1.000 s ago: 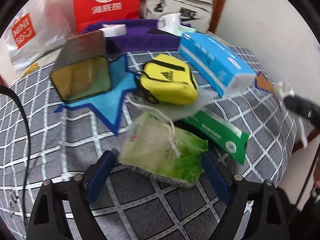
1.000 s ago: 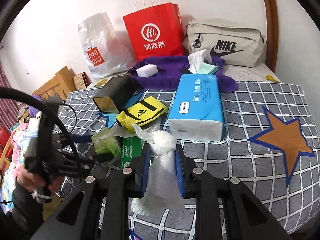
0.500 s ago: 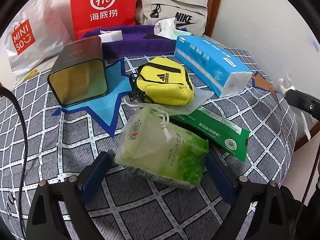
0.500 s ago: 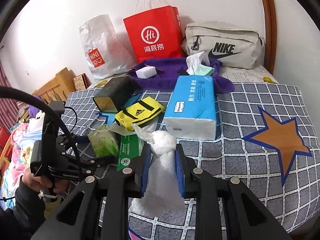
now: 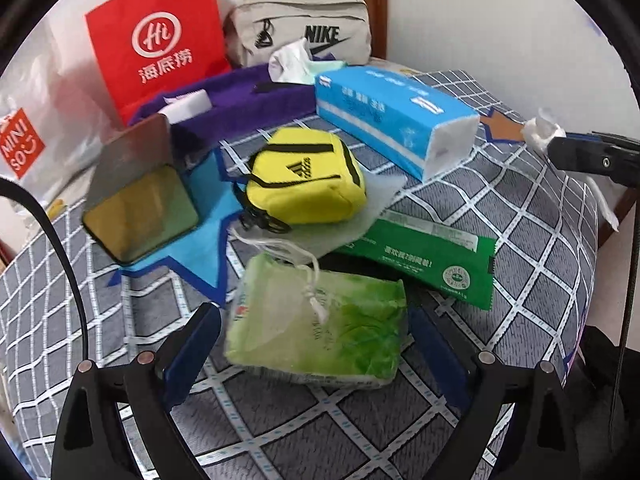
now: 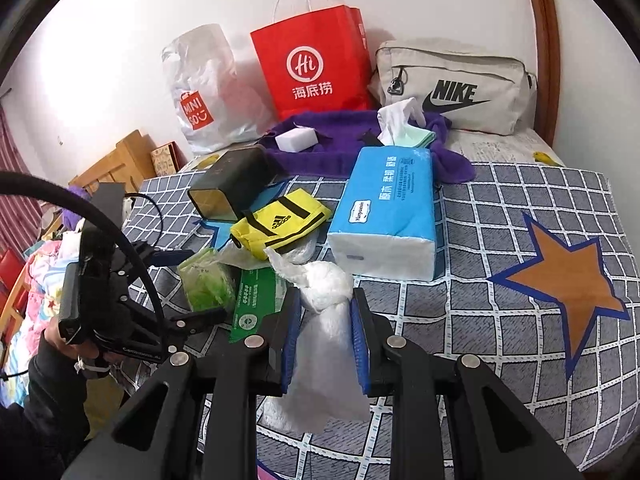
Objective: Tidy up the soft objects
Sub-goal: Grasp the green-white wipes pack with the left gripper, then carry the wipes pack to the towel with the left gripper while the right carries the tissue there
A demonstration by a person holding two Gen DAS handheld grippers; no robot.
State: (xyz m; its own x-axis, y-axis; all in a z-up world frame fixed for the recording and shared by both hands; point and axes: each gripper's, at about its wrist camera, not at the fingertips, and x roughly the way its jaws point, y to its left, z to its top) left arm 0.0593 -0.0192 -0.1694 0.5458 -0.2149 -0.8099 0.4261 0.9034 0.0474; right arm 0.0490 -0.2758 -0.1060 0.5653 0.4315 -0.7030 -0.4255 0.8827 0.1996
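Note:
A light green soft pack [image 5: 320, 330] with a white drawstring lies on the grey checked bedspread [image 5: 280, 432]. My left gripper [image 5: 314, 344] is open, its blue fingers on either side of the pack; I cannot tell if they touch it. The pack and left gripper [image 6: 188, 276] also show in the right wrist view. My right gripper [image 6: 325, 324] is shut on a crumpled white tissue wad [image 6: 326, 308] held above the bed. A yellow Adidas pouch [image 5: 306, 178], a green flat packet [image 5: 424, 264] and a blue tissue pack [image 5: 394, 120] lie behind.
A dark box with a yellowish face [image 5: 136, 192] stands at the left. A purple towel [image 6: 344, 140] with a white sponge [image 6: 296, 139], a red paper bag [image 6: 316, 64], a Miniso bag [image 6: 200, 92] and a Nike bag [image 6: 452, 88] line the back wall.
My left gripper has moved forward so its fingers now flank the green pack. My right gripper still holds the tissue wad, nearly still.

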